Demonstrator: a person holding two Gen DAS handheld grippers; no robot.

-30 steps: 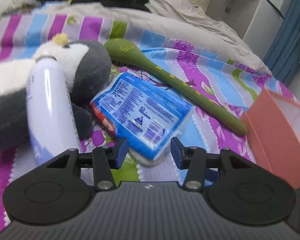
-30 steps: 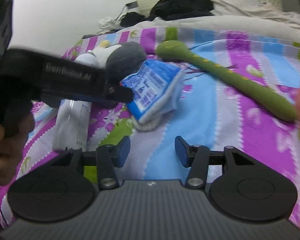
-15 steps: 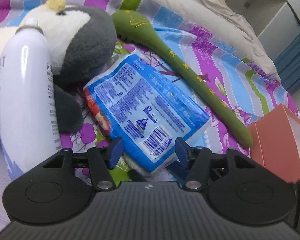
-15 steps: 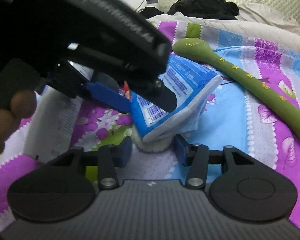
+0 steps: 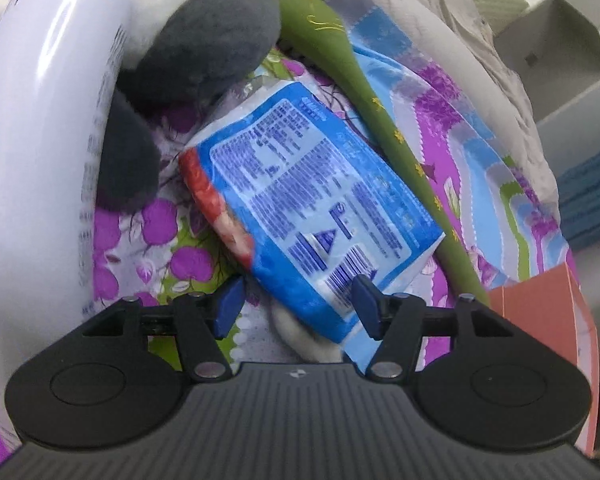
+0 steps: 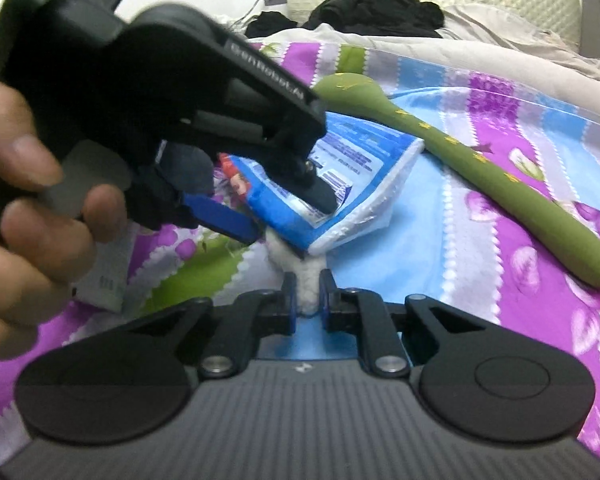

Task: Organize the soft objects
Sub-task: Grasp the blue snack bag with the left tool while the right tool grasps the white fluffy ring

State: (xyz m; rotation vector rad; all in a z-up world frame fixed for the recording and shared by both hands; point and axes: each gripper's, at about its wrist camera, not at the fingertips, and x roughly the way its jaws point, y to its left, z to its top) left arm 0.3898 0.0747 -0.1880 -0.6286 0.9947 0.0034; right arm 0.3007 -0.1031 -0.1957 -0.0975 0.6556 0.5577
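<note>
Change, right tongs (image 6: 308, 296): the jaws have just been closing and are now pinched on a white fluffy item (image 6: 300, 268) that pokes out from under the blue packet (image 6: 340, 176); a second ago nothing was between them.
Change, left tongs (image 5: 296, 306): brought in low over the near corner of the blue packet since a second ago, jaws spread and just opened wider; the corner sits between the pads, one pad just beside it, no squeeze seen. In the right view a hand (image 6: 32, 216) is seen on the trigger.
Meaning: the fluffy item is judged secured; the packet probably has to be lifted or shifted before it can be drawn free.
Task things: packet and fluffy item lie mid-bed, beside a grey-and-white plush toy (image 5: 204, 36) and a long green plush (image 5: 380, 120).
Bed: striped purple, blue and green sheet (image 6: 480, 240); white bottle (image 5: 44, 140) lying at left; orange box (image 5: 548, 312) at right.
Room: dark clothes (image 6: 376, 8) heaped at the bed's far end; white furniture beyond.
</note>
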